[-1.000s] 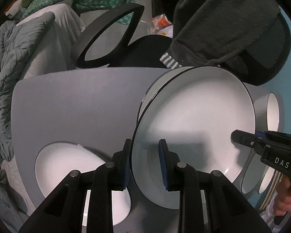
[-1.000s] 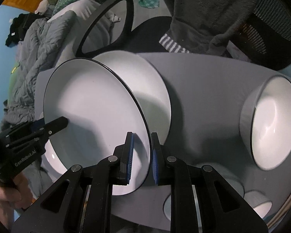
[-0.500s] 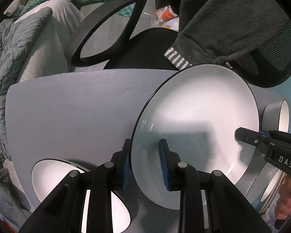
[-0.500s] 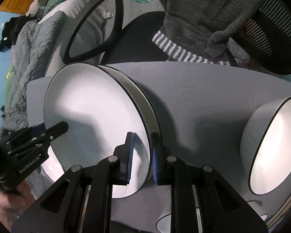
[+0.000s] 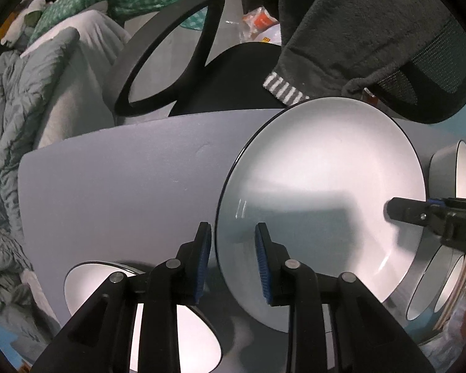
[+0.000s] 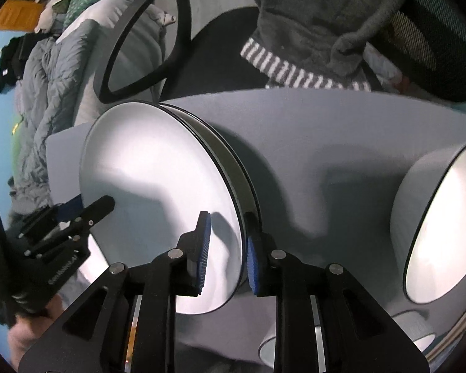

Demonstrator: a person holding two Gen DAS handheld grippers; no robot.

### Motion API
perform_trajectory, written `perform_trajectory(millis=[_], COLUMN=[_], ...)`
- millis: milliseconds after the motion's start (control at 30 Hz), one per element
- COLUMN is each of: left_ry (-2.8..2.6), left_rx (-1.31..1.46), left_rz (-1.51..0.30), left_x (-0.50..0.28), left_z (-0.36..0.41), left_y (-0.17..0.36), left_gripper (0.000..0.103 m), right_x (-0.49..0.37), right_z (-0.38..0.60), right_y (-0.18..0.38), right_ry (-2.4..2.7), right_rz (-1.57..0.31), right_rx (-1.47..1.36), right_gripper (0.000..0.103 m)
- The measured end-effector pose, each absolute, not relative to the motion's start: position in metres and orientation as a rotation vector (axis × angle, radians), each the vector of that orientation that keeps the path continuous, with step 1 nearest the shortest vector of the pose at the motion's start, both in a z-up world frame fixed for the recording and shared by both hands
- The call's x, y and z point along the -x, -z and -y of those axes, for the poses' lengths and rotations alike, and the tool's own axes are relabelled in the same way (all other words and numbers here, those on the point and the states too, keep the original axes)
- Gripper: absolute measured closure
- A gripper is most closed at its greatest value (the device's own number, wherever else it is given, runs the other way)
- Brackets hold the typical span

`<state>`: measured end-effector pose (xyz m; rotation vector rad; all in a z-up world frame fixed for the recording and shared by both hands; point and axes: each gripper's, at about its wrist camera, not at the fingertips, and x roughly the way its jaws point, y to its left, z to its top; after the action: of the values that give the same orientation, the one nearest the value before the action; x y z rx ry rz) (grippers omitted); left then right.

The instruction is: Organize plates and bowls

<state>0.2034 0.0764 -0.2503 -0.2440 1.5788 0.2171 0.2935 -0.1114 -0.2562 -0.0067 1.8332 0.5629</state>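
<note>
A large white plate with a dark rim rests on a second plate of the same kind on the grey table. My left gripper straddles its left rim and my right gripper straddles its right rim, both with jaws parted around the edge. A third white plate lies at the near left under my left gripper. A deep grey bowl with a white inside stands at the right.
Smaller bowls sit near the table's front right edge. A black office chair draped with a dark grey garment stands behind the table. Bedding is piled to the left.
The plate has come down from its tilted, lifted pose onto the plate beneath it. Both grippers' jaws have widened around its rim. Both cameras sit lower, nearer the table.
</note>
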Motion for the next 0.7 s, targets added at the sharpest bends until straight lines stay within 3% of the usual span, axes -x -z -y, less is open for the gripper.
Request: perform_trajectory(millis=[433,700], left_ry=[-0.236,-0.217], left_rx=[0.299,0.307], left_rz=[-1.571,-1.526], left_x=[-0.19,-0.182], left_z=[-0.08,-0.075], left_y=[0.243,0.226], left_gripper=[0.058,0.053], right_x=[-0.282,-0.277], right_z=[0.112,0.109], right_y=[0.247,0.244], right_ry=[-0.517,-0.476], right_rz=[-1.831,-1.819], right_rx=[-0.053,-0.035], right_gripper=[0.061,0.057])
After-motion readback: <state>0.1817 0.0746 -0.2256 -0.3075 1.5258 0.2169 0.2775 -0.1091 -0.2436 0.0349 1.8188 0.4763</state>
